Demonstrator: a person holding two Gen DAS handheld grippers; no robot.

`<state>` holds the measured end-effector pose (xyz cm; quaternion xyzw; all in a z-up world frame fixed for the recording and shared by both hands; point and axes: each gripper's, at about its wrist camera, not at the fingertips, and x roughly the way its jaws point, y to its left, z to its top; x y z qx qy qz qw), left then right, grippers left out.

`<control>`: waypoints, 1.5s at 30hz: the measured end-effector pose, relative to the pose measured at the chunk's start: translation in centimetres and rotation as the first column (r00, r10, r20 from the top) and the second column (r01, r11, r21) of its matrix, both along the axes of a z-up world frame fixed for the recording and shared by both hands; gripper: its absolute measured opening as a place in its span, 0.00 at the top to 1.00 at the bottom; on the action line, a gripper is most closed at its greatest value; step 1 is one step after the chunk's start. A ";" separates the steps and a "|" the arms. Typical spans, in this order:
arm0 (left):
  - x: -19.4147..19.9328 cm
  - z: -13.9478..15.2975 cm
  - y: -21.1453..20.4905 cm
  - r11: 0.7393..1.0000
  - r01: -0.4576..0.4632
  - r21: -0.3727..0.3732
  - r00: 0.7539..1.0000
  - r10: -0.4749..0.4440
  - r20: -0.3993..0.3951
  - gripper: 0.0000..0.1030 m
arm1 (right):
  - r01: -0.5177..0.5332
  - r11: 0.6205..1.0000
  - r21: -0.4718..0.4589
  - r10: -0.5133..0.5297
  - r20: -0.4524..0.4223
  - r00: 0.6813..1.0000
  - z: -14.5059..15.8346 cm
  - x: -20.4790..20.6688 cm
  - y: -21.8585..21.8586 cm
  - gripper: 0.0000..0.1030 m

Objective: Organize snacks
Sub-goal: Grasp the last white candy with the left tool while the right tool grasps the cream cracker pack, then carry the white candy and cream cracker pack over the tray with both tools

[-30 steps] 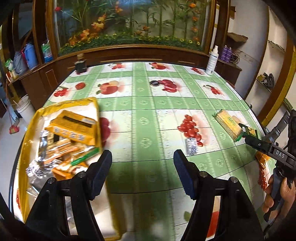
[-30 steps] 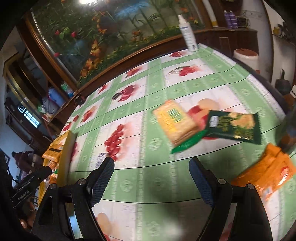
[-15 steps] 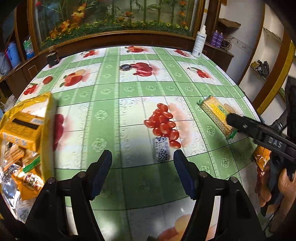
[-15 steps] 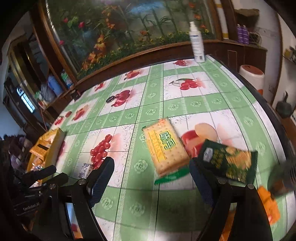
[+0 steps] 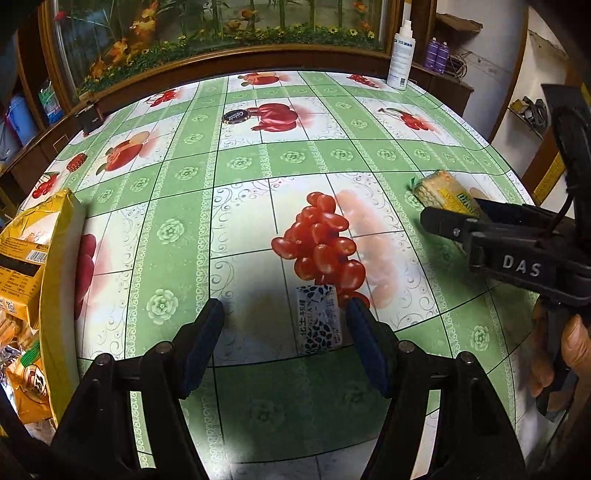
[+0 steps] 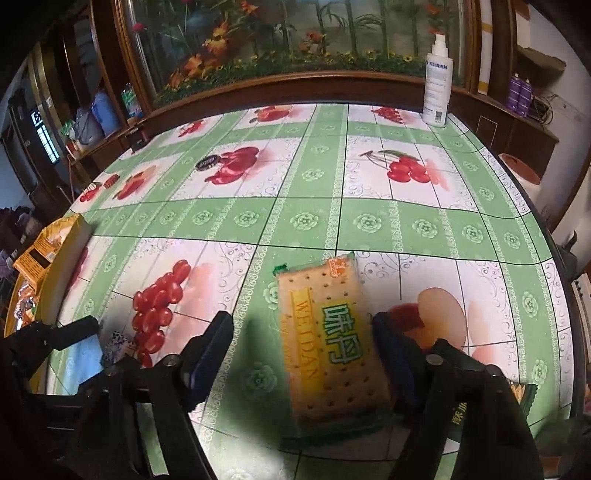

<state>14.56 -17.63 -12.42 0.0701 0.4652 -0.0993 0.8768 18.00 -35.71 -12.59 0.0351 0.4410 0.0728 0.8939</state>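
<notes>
Right gripper [image 6: 301, 354], jaws just closing but not yet pressing, straddles the cracker pack [image 6: 332, 343] flat on the table [image 6: 306, 221]; left gripper [image 5: 284, 338] gapes around a sachet [image 5: 319, 319]; crackers look light, brittle; best pinched gently across long edges.

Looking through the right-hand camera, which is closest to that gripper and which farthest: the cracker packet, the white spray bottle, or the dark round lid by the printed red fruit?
1. Cracker packet: between the right gripper's jaws, which have just been closing.
2. Dark round lid: mid-table, left.
3. White spray bottle: far edge, right.

wood-framed aquarium [image 5: 221, 33], white wall [image 5: 498, 74]
</notes>
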 end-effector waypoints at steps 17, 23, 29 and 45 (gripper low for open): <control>-2.4 2.1 2.3 1.000 -0.009 0.026 0.997 0.007 0.080 0.84 | 0.013 0.975 0.220 -0.021 0.035 0.999 2.4 -3.8 0.1 0.54; -4.6 4.6 5.1 0.996 -0.087 0.033 0.985 0.082 0.150 0.84 | 0.009 0.880 0.475 -0.041 0.056 0.998 3.8 -7.4 -0.4 0.54; -6.8 6.1 8.6 0.988 -0.152 0.017 0.971 0.146 0.187 0.84 | -0.016 0.815 0.579 -0.021 0.056 0.998 4.1 -10.1 1.3 0.54; -10.2 7.4 16.5 0.960 -0.275 -0.045 0.936 0.278 0.217 0.84 | -0.130 0.821 0.556 0.109 0.071 0.992 5.6 -11.6 9.8 0.55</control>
